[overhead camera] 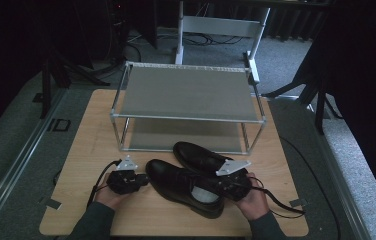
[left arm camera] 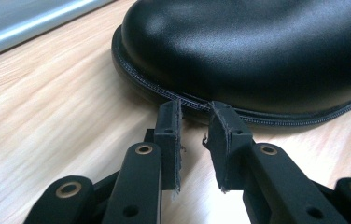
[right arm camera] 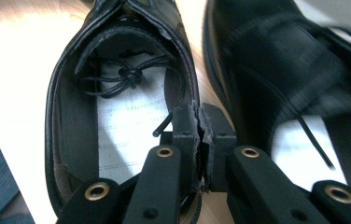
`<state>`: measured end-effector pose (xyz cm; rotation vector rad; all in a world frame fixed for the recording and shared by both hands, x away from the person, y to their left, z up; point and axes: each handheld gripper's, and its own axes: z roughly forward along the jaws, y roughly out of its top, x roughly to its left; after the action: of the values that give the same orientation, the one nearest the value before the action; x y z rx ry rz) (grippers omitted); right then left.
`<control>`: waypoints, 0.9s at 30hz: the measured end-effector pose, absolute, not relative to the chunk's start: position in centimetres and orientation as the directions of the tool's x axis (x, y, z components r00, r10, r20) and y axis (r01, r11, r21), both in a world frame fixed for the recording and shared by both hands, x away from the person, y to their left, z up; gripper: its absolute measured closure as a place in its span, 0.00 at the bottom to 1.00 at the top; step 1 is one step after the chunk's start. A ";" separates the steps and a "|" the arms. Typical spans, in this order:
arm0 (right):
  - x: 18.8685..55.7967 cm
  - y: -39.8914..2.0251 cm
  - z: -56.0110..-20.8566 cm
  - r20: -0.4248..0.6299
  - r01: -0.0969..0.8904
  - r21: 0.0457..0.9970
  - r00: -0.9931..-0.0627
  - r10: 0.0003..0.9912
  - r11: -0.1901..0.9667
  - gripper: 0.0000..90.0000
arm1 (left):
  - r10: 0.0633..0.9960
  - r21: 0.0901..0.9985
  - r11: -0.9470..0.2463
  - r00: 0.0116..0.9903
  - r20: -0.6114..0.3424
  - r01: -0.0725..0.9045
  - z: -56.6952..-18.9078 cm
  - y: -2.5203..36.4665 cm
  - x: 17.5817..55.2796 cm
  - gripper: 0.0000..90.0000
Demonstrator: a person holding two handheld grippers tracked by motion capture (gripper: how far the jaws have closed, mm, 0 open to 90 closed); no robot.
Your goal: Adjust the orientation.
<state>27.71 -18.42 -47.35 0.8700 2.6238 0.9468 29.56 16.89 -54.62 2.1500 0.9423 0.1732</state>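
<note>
From the high view, a two-tier shoe rack [overhead camera: 186, 95] stands at the back of the counter [overhead camera: 91, 145], with two black shoes in front. The right hand-held gripper [right arm camera: 198, 116] view shows its jaws clamped on the near shoe's [right arm camera: 117, 93] collar. The left hand-held gripper [left arm camera: 194, 109], slightly parted and empty, touches that shoe's toe welt.

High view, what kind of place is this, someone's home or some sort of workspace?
Probably a lab or recording space, not a home: a wooden board on grey carpet, cables trailing past a metal stand, and a bare shoe rack with two black shoes staged.
</note>
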 end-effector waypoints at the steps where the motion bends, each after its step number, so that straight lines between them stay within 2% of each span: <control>1: 27.6 -19.0 -47.4 0.000 0.463 0.641 -0.798 0.602 0.613 0.95 | 0.668 0.697 -0.438 0.724 -0.170 0.568 -54.6 16.5 29.6 0.83; 11: 26.0 -22.8 -46.9 -0.018 0.480 0.647 -0.767 0.641 0.593 0.95 | 0.601 0.696 -0.486 0.780 -0.173 0.529 -54.8 12.5 29.3 0.82; 21: 25.8 -23.8 -47.5 -0.026 0.482 0.647 -0.761 0.648 0.591 0.94 | 0.600 0.706 -0.477 0.781 -0.174 0.524 -54.6 12.1 29.0 0.82; 22: 25.8 -23.8 -47.5 -0.027 0.479 0.645 -0.764 0.644 0.596 0.92 | 0.604 0.705 -0.477 0.779 -0.170 0.524 -54.6 12.1 29.0 0.81; 23: 25.8 -23.9 -47.5 -0.030 0.470 0.649 -0.770 0.638 0.598 0.85 | 0.613 0.701 -0.483 0.774 -0.158 0.525 -54.4 12.0 28.8 0.79; 27: 25.6 -25.3 -46.1 0.004 0.444 0.714 -0.775 0.632 0.541 0.70 | 0.619 0.718 -0.474 0.773 -0.140 0.510 -53.8 11.9 27.7 0.78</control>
<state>25.60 -25.25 -46.11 0.9013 2.5252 1.0628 27.71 11.87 -53.77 2.1719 0.8375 0.1765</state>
